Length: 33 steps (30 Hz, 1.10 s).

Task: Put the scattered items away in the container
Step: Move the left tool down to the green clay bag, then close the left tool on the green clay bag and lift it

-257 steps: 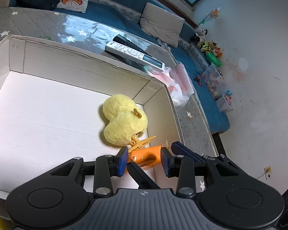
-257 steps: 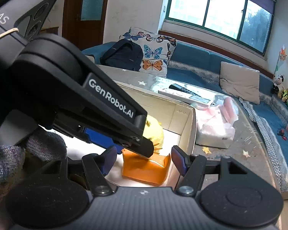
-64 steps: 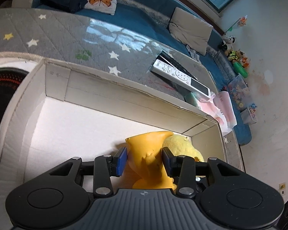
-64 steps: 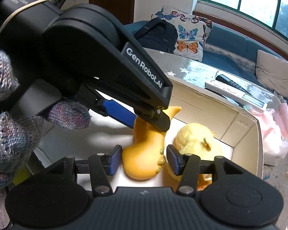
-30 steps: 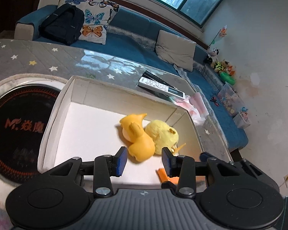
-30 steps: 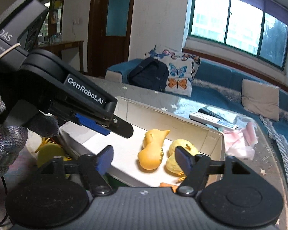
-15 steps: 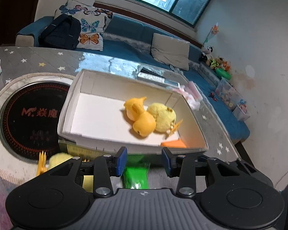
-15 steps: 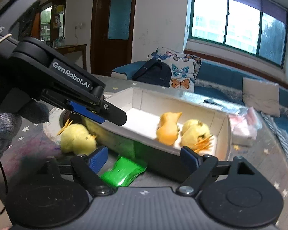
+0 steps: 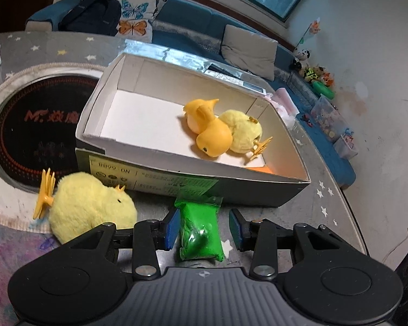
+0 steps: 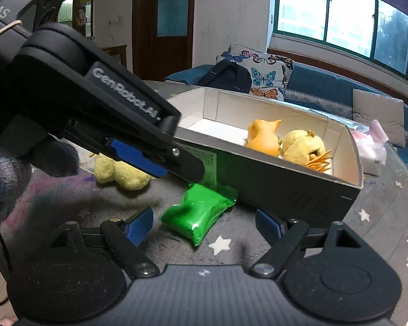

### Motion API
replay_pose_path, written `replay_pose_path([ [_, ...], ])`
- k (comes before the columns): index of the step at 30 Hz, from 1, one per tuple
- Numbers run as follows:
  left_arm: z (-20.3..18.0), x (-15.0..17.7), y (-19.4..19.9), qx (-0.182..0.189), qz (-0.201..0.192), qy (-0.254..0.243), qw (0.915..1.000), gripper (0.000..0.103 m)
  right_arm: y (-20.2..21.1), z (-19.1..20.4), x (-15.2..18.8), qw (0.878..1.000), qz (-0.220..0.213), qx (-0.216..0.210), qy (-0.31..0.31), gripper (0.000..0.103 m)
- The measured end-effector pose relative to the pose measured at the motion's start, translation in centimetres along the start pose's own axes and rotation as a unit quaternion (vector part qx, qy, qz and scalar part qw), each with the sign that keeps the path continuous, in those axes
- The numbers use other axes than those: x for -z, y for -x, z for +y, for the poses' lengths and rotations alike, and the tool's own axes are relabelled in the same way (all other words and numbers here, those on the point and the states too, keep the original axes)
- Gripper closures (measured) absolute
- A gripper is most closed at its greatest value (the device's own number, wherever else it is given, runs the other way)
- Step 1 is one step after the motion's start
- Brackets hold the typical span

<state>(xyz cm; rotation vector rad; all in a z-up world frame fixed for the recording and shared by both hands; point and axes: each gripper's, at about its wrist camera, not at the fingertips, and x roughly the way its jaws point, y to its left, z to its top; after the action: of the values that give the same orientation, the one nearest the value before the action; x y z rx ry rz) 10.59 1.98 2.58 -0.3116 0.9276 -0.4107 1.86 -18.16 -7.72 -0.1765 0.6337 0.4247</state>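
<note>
Your left gripper (image 9: 204, 229) stands wide, straddling the green packet (image 9: 200, 229) untouched, ready to pinch; your right gripper (image 10: 204, 224), equally wide, waits just behind it.

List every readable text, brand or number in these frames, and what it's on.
"GenRobot.AI": side of the left hand-held gripper.
"DAS", cut off: its camera housing.
"M" plus red characters, not legible: round black cooktop.
"0099 ON", seen upside down: label on the cardboard box.
Other box print: too small.
</note>
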Motion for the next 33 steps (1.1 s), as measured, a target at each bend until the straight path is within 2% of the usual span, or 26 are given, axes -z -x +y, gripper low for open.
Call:
replay_pose_path([
  [10,0.7,0.3,-1.1,0.001,0.014,0.019,0.9997,0.061,-0.9,0.4,0.5,1.000,0.010,-0.007,-0.012,0.020],
  [18,1.0,0.1,-1.6,0.014,0.023,0.034,0.9991,0.061,-1.5,0.7,0.5,1.000,0.016,-0.015,-0.019,0.029],
  [33,1.8,0.0,-2.7,0.023,0.040,0.061,0.9971,0.061,-2.8,0.4,0.3,0.999,0.025,-0.019,-0.030,0.035],
])
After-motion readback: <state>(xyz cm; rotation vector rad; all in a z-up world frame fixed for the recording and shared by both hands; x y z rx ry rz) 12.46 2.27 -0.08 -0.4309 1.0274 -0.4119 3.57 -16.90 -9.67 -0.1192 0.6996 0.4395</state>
